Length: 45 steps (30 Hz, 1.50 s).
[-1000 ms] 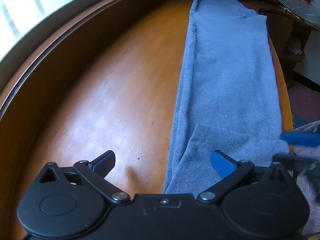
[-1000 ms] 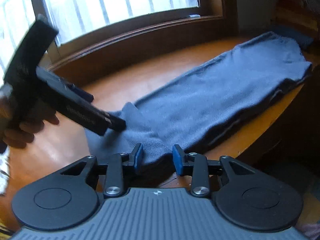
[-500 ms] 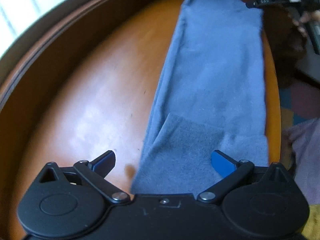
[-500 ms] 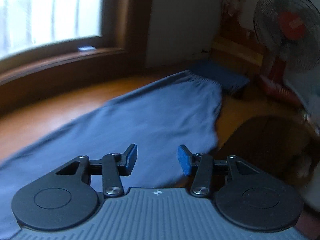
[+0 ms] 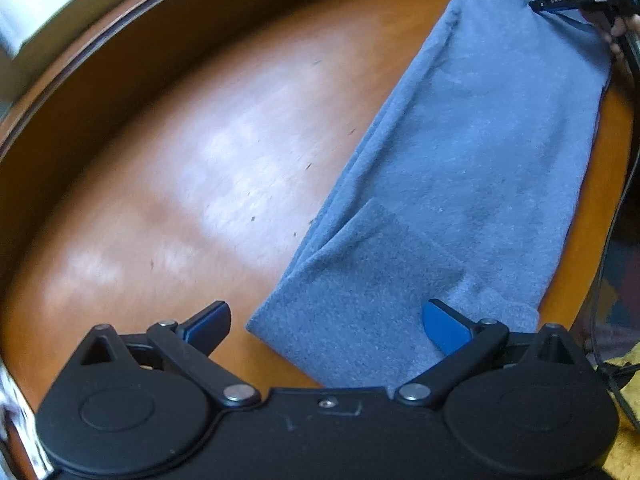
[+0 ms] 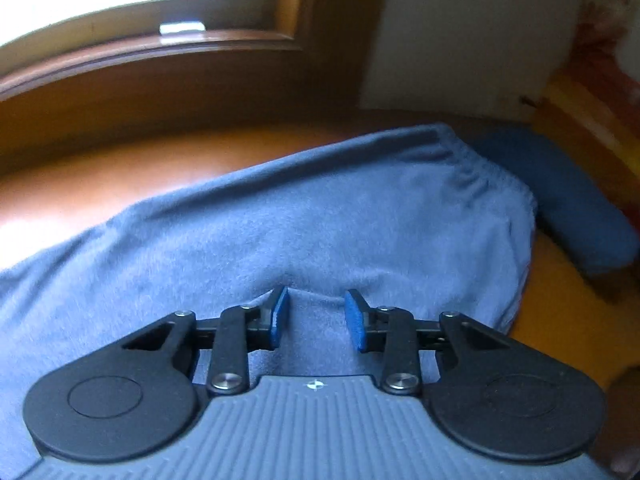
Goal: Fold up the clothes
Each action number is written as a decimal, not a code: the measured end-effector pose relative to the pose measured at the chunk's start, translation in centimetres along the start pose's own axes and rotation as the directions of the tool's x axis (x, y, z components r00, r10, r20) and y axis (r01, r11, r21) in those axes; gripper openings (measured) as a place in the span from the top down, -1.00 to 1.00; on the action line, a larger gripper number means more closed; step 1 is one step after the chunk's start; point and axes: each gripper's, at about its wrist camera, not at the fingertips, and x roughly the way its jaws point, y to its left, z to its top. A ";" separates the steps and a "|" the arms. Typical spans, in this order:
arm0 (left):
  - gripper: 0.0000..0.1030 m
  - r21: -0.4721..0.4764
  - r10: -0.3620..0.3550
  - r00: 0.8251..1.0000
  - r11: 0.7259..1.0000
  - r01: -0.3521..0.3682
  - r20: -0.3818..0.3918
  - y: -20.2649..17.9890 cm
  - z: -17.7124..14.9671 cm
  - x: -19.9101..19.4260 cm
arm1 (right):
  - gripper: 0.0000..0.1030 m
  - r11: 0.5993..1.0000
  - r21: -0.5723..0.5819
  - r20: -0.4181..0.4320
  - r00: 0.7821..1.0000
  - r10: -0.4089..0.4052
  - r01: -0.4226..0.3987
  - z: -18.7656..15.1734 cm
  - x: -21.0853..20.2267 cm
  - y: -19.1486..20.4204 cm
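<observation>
hovering: left gripper (image 5: pixel 326 320) sits above the near end of the blue pants (image 5: pixel 472 168), fingers spread wide, gripping nothing
left contact: one pad over bare wooden table (image 5: pixel 192 184), the other over cloth, so the near corner sits between the fingers
right gripper: right gripper (image 6: pixel 316 320) poised over the waistband end, fingers part-open with cloth showing in the gap, not pinched as far as i can tell
pants: lying long and flat along the table's right edge, waistband (image 6: pixel 472 168) at the far end, a small flap (image 5: pixel 384 256) turned over at the near end
risk one: closing on only the flap's top layer would lift one ply and leave the rest behind
risk two: the cloth runs close to the table edge, so an uneven pull could drag it off
risk three: the dark blue bundle (image 6: pixel 580 216) sits just beside the waistband and could get caught up in the grab
</observation>
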 end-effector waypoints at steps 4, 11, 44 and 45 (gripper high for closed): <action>-1.00 -0.033 0.012 1.000 0.999 -0.013 -0.013 -0.3 0.0 -0.1 | 0.32 0.999 -0.033 0.029 0.999 0.019 -0.018 1.5 1.6 1.4; -1.00 0.003 -0.001 1.000 1.000 0.001 0.003 0.4 -0.4 -0.1 | 0.29 0.999 0.038 0.069 0.997 0.024 -0.027 1.1 -1.1 1.7; -1.00 0.385 -0.235 0.950 0.912 0.142 0.205 7.5 -3.8 -2.3 | -0.25 0.982 0.025 0.161 0.970 0.180 -0.186 -18.7 -26.7 31.9; -1.00 0.380 -0.238 0.949 0.913 0.146 0.208 8.0 -4.1 -2.5 | -0.26 0.983 0.001 0.171 0.968 0.183 -0.186 -19.1 -27.3 32.2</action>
